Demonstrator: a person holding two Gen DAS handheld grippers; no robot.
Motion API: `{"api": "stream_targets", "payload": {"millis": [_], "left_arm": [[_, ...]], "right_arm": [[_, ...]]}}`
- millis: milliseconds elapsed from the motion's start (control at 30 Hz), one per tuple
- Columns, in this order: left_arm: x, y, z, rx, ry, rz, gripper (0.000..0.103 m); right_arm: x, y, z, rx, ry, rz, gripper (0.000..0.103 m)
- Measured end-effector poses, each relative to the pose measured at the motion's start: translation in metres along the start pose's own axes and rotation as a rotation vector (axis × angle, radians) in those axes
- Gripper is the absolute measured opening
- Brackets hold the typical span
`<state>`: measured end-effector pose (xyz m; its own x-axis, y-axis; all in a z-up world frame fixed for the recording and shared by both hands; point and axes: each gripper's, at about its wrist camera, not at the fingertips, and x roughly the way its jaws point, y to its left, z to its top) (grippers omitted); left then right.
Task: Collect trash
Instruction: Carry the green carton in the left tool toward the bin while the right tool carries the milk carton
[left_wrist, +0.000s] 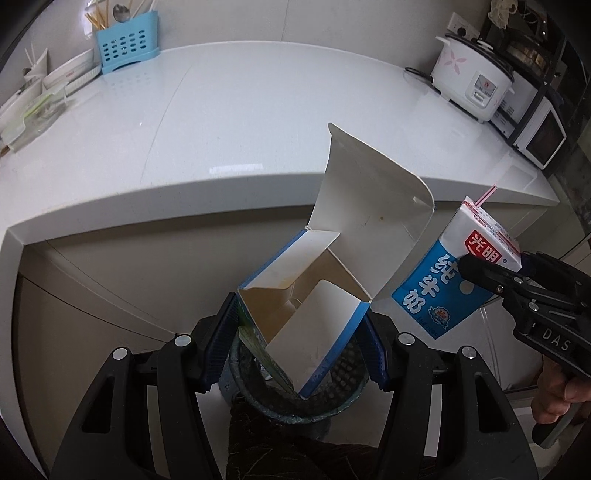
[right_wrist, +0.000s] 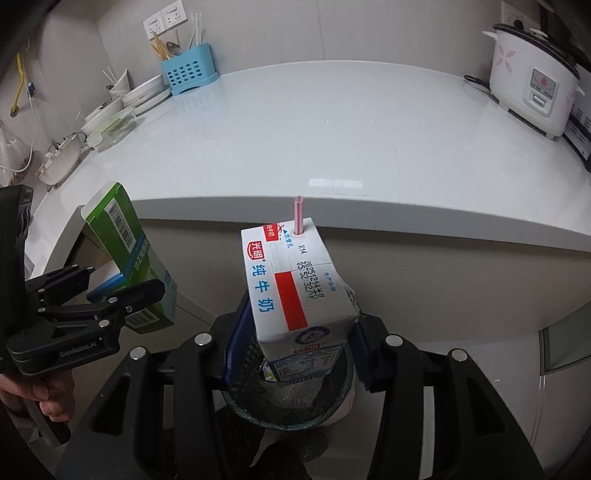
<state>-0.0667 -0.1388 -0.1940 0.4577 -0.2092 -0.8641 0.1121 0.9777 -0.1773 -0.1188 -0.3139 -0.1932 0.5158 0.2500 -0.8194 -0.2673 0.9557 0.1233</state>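
My left gripper (left_wrist: 299, 332) is shut on an open cardboard box (left_wrist: 314, 314), blue-edged and white inside, with its flaps standing up. The box hangs tilted right over a dark mesh waste bin (left_wrist: 295, 410) on the floor. To the right, my right gripper (left_wrist: 480, 266) is shut on a blue-and-white milk carton (left_wrist: 436, 291) with a pink straw. In the right wrist view that milk carton (right_wrist: 295, 295) sits between the pads of the right gripper (right_wrist: 303, 343), just above the bin (right_wrist: 288, 424). The left gripper (right_wrist: 114, 284) holds the green-and-blue box (right_wrist: 125, 236) at the left.
A white counter (left_wrist: 240, 122) curves behind the bin, its front edge close. On it stand a blue utensil holder (left_wrist: 127, 42), stacked dishes (right_wrist: 122, 107) and a rice cooker (left_wrist: 472, 79). A small oven (left_wrist: 539, 136) sits at the far right. A hand (right_wrist: 33, 398) grips the left handle.
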Motion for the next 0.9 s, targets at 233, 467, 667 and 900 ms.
{"api": "stream_targets", "payload": {"millis": [233,467,667,900], "left_arm": [[0.012,0.004,-0.009,0.024,0.014,-0.002,0.059],[0.026,0.01,-0.016,0.019,0.039,0.002,0.059],[0.038,0.017,-0.026,0.008,0.08,0.018,0.059],[0.039,0.025,-0.039,-0.003,0.105,0.029,0.059]], "right_arm": [[0.023,0.007,-0.01,0.003,0.05,0.004,0.045],[0.057,0.011,-0.02,0.02,0.125,0.005,0.045],[0.083,0.021,-0.031,0.002,0.193,0.0,0.045],[0.097,0.035,-0.033,-0.017,0.222,0.008,0.046]]}}
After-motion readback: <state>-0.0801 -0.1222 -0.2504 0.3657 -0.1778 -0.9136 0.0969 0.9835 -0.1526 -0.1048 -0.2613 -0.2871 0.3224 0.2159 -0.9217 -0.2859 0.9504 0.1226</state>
